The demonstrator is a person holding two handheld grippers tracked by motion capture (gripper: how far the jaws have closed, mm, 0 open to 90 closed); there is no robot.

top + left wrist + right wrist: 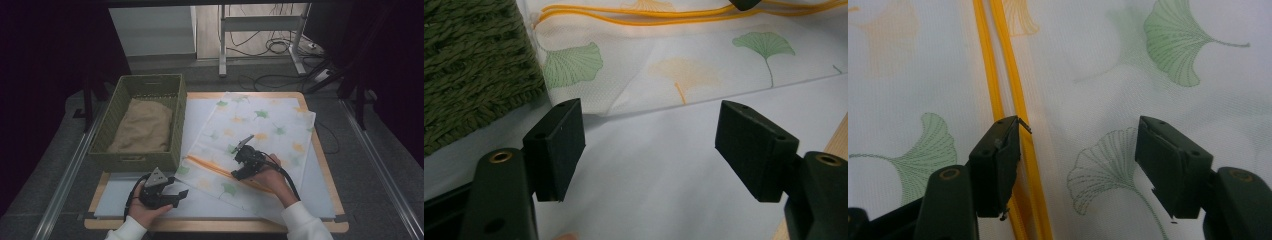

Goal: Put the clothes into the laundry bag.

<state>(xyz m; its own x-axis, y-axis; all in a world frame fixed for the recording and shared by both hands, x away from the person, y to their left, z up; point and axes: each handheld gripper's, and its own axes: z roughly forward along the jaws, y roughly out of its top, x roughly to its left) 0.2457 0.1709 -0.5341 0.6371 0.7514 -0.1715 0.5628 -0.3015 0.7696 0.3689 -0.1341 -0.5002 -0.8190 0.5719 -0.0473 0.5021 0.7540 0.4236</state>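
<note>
A white mesh bag [260, 120] printed with green and orange ginkgo leaves lies flat on the table, with an orange zipper [220, 172] along its near edge. My right gripper [236, 164] hovers low over that zipper, open. In the right gripper view its jaws [1080, 160] straddle the bag [1108, 75], the zipper [1010, 75] passes under the left jaw, and nothing is pinched. My left gripper [177, 189] rests open at the front left over the white mat. In its own view the jaws [651, 145] are empty and the bag's corner [704, 65] lies ahead.
A green woven basket [135, 162] stands at the left with a tan cloth [142, 127] folded inside; its wall [469, 65] is close to my left gripper. A white mat [310, 190] covers the wooden tabletop. Cables and a table frame lie on the floor beyond.
</note>
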